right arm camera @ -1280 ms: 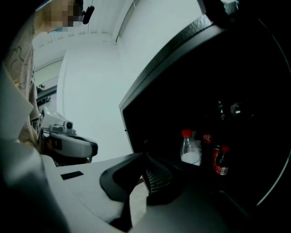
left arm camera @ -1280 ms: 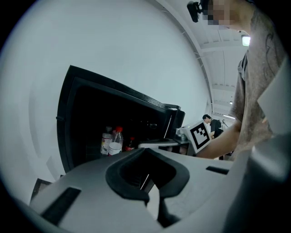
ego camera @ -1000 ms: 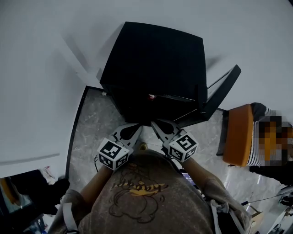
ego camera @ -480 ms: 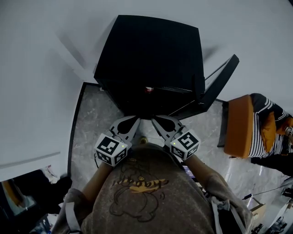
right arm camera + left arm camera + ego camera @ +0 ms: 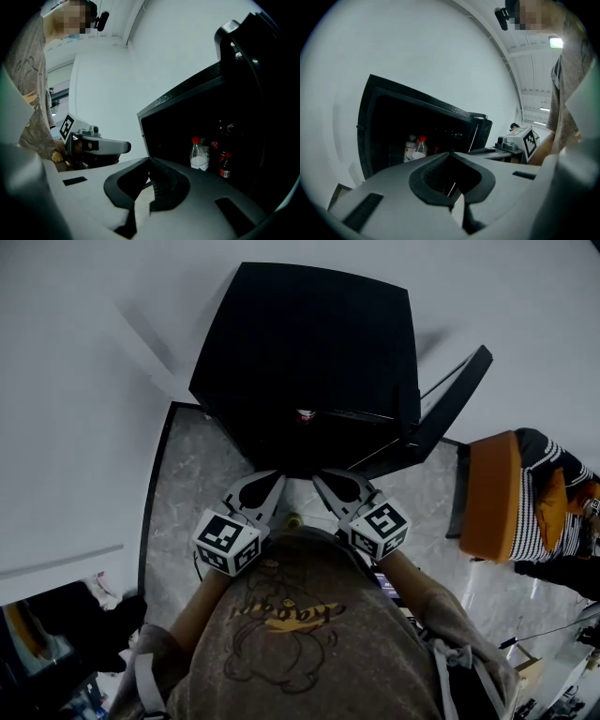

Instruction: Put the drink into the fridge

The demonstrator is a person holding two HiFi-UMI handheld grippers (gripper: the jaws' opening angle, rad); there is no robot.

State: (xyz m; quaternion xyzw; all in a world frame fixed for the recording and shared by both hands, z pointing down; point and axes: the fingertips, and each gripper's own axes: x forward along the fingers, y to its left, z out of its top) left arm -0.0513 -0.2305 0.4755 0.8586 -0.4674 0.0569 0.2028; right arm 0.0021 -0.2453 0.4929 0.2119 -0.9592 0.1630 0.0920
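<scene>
Black fridge (image 5: 309, 343) upper centre, door (image 5: 452, 413) swung open to the right; orange chair (image 5: 489, 512) at right edge, well apart. Left gripper (image 5: 270, 486) and right gripper (image 5: 330, 486) just below, both clamped together on nothing. Red-capped drink (image 5: 199, 157) upright inside beside dark bottles (image 5: 224, 164): probably stowed already, only door closing left, nothing barring the opening.

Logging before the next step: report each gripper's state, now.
Left gripper: closed, fingers together, holding nothing.
Right gripper: closed, fingers together, holding nothing.
</scene>
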